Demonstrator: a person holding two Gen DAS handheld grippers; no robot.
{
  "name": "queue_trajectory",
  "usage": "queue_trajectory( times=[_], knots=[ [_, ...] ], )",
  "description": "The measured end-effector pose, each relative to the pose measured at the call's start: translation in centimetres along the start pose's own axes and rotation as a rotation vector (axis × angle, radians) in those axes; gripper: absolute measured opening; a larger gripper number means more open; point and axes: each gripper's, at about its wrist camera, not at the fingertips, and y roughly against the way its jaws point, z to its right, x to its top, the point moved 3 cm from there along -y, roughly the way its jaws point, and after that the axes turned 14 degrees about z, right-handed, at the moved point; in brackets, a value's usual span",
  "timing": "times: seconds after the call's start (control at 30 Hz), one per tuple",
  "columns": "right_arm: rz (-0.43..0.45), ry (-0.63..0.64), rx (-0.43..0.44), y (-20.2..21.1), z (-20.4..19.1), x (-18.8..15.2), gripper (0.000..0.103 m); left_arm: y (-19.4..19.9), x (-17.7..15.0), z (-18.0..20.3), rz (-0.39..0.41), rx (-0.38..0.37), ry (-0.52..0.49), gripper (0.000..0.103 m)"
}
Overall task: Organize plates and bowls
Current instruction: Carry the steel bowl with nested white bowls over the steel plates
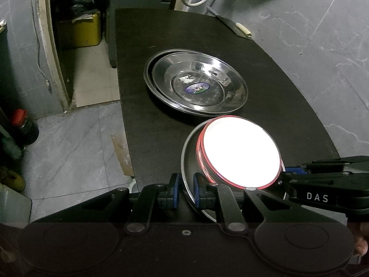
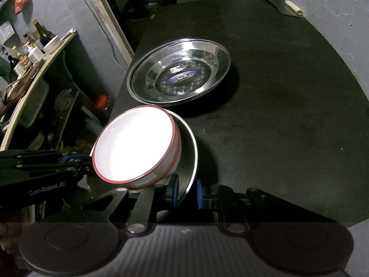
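Gripping: both tools clamped the rim of one steel bowl (image 1: 188, 161) from opposite sides, above the near edge of the black table (image 1: 161, 46).
Left gripper (image 1: 185, 190): blue pads closed on the steel rim at its left side.
Bowl stack: white bowls with red rims (image 1: 239, 152) sat nested and tilted inside the steel bowl, their insides washed out by glare.
Right gripper (image 2: 186, 192): jaws pinched shut on the same bowl's rim at its right side.
Steel plates (image 2: 180, 73): stacked farther back on the table, a blue label at the centre, apart from the bowls.
Far corner: a cleaver (image 2: 286, 5) lay near the wall.
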Motion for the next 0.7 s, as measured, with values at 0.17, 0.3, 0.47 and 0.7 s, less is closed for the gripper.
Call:
queue_trajectory(
  times=[0.17, 0.3, 0.47, 0.7],
  knots=[
    [-0.004, 0.003, 0.008, 0.1, 0.0, 0.0, 0.018, 0.0, 0.1, 0.2, -0.002, 0.010, -0.007, 0.013],
    [-0.004, -0.003, 0.021, 0.1, 0.2, 0.0, 0.019, 0.0, 0.1, 0.2, -0.003, 0.017, -0.002, 0.013],
    [-0.004, -0.001, 0.030, 0.2, 0.2, 0.0, 0.020, -0.1, 0.1, 0.5, -0.003, 0.028, 0.001, 0.012],
    [-0.007, -0.022, 0.045, 0.3, 1.0, 0.0, 0.020, -0.2, 0.6, 0.9, -0.004, 0.016, 0.002, 0.011]
  ],
)
